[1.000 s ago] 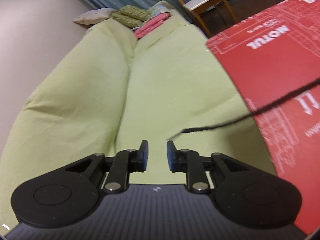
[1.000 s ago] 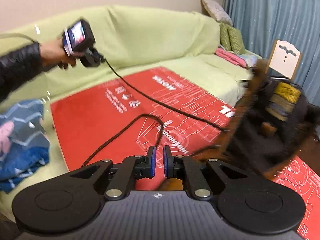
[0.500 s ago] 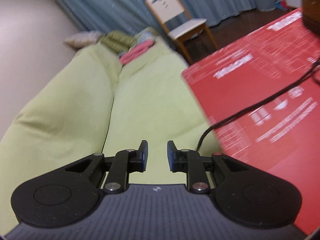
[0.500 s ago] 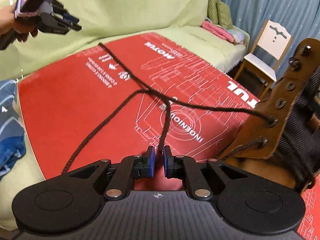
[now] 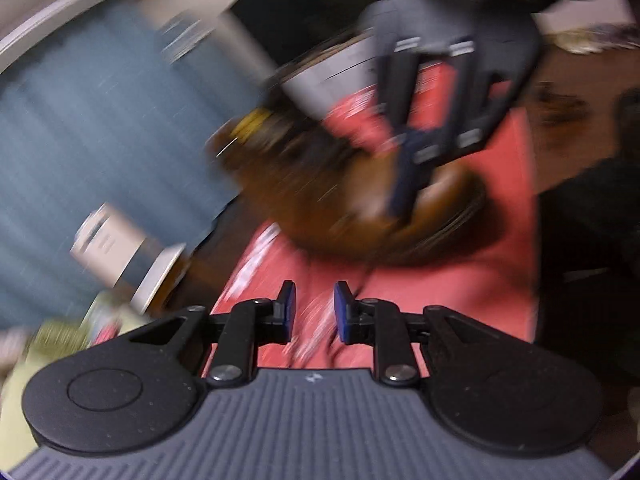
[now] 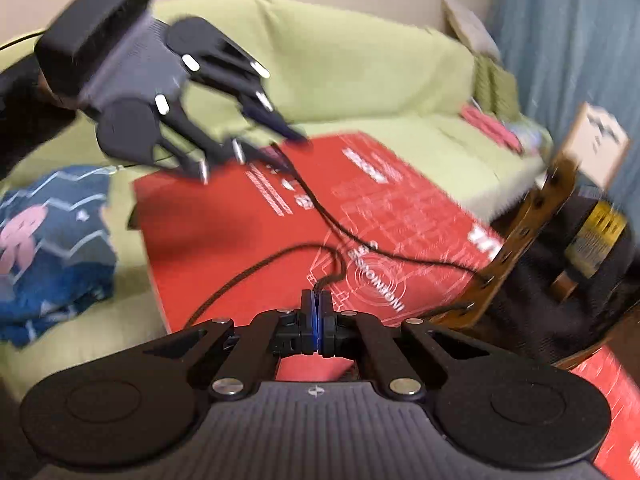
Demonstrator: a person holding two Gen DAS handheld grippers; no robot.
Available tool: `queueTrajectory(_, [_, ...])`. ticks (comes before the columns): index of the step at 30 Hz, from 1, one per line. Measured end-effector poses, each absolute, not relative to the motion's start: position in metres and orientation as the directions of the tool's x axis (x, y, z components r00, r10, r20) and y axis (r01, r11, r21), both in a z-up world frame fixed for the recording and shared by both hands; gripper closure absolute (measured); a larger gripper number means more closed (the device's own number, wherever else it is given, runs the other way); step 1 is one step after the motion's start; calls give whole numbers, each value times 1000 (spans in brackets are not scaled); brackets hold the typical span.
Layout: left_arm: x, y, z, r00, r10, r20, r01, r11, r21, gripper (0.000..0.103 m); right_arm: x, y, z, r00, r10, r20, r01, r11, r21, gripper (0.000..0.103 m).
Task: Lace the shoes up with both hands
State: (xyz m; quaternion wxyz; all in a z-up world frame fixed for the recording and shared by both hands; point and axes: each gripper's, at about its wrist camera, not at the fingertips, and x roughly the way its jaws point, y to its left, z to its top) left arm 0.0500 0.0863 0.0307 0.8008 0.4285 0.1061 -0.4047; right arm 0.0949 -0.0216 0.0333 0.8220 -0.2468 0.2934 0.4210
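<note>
My right tongs (image 6: 317, 304) are pinched tight on the black lace (image 6: 276, 258). The lace comes out of the tips, loops up over the red box (image 6: 224, 236) and runs off toward the box's left edge. My other tongs are my left tongs (image 5: 314, 312). They are partly apart, with a gap between the blue pads (image 5: 289, 310). In their own view nothing is pinched in the gap. That view is very blurry, so I see only the red box under them.

From my right side I see my left tongs in the air over the far left corner of the red box. A second bit of black lace starts near their tips. I cannot tell if it touches them. It runs across the red box to the brown boot (image 6: 532, 236). The boot sits at the right edge of the red box. Its brown flap with the lace holes stands up and tilts, and the lace goes into a low hole. The red box lies on the green sofa (image 6: 360, 60). A blue cloth (image 6: 52, 240) lies on the sofa just beside the box's left edge. A dark sleeve (image 6: 16, 120) shows behind my left tongs.
</note>
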Motion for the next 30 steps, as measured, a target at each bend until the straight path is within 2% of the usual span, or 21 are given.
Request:
queueTrajectory(7, [40,39,30,588,-598,-544,746,140,651,85,78,-46,51,484,566,-668,-866,422,-270,103])
queueTrajectory(10, [43,24,31,562,-599,-571,762,107,639,94,75,-53,52,492,584,-646,-867,401,-297,103])
queueTrajectory(17, [43,18,24,576,-545,-610,765,95,637,93,84,-73,49,511,592,-623,-854,431,-291,103])
queueTrajectory(21, [43,25,10,583,-475,-659,776,84,626,92,92,-82,42,468,599,-650,-862,471,-188,103])
queueTrajectory(25, [42,31,-12,581,-401,-708,792,77,606,92,94,-78,21,408,611,-678,-847,531,-31,97])
queueTrajectory(30, [37,37,-25,563,-366,-741,815,100,571,92,94,-57,-1,466,553,-691,-738,673,41,96])
